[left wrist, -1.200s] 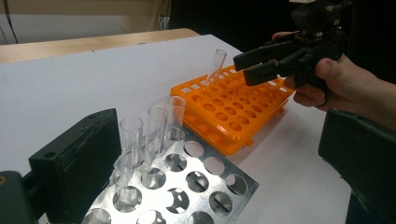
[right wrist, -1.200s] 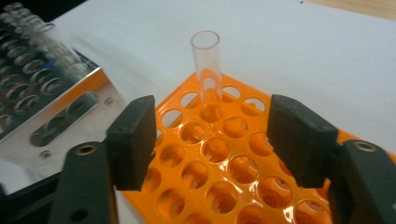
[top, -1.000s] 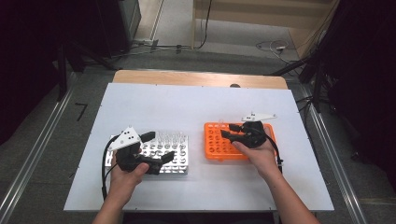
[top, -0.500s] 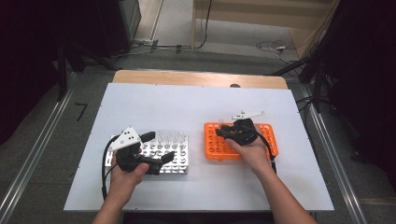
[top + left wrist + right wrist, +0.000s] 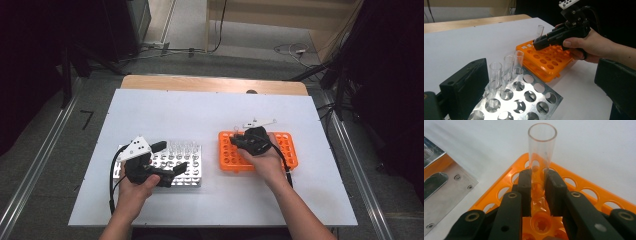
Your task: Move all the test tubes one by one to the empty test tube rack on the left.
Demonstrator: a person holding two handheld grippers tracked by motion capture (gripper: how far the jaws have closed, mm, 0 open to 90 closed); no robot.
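the right gripper point(image 5: 537, 192) has just drawn its jaws in, and they now clamp a clear glass test tube point(image 5: 541, 152) between the two black pads, gripping it low on its body while its open mouth stands free above them; the tube is upright, or very nearly so, with its lower end in or just above a hole at the near-left corner of the orange plastic tube rack point(image 5: 584, 185), and whether it is seated or already lifted a little i cannot tell. compared with a second ago, the right hand point(image 5: 262, 160) has slid leftward across the orange rack to this corner, and the jaws that stood apart are now tight on the glass. i judge this to mean the pick is made, so the next move is most likely a straight lift to clear the hole before carrying the tube anywhere. out to the side, the left gripper point(image 5: 170, 160) has kept its place over the silver perforated metal tube rack point(image 5: 534, 97), its jaws spread wide with nothing between them, straddling the row of clear glass tubes point(image 5: 507, 67) standing at that rack's far edge. both racks sit a little apart on the white table top point(image 5: 200, 110), and the metal rack looks the likely place for the tube to go
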